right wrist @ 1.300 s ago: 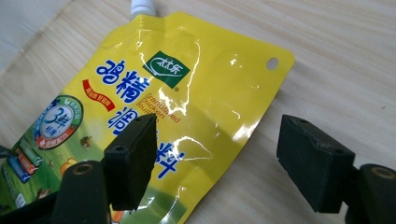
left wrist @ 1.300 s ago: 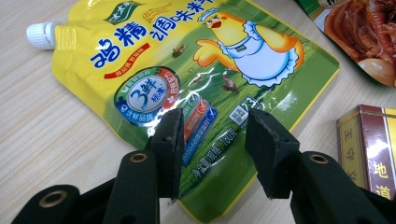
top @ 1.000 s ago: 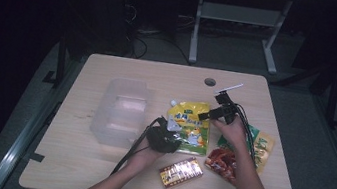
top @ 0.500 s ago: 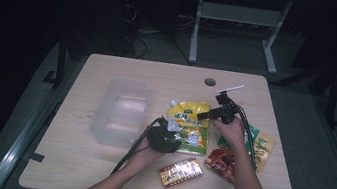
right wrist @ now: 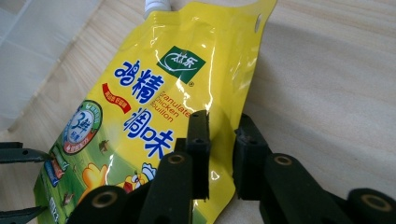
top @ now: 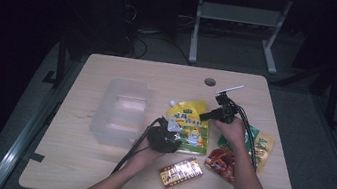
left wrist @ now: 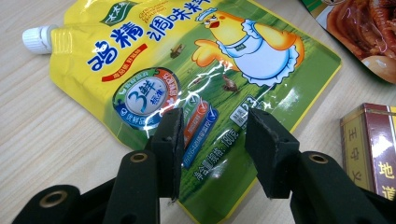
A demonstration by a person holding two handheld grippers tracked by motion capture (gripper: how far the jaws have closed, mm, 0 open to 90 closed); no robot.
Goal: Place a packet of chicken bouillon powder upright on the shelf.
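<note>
Grasp step: right gripper [right wrist: 219, 158] jaws just been closing, prob. pinching yellow pouch [right wrist: 154, 121] edge; left gripper [left wrist: 212, 154] jaws open above it. Next: lift w/ care.

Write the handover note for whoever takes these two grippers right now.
Left gripper: jaws apart over the yellow pouch, near its lower part; no grip visible.
Right gripper: jaws have just been closing at the pouch's edge, narrow gap left; a pinch isn't certain.
Pouch lies flat on the table, beside the clear tub.
Done: both grippers placed at the pouch.
Left: probably secure the grip, lift it, perhaps into the tub.
</note>
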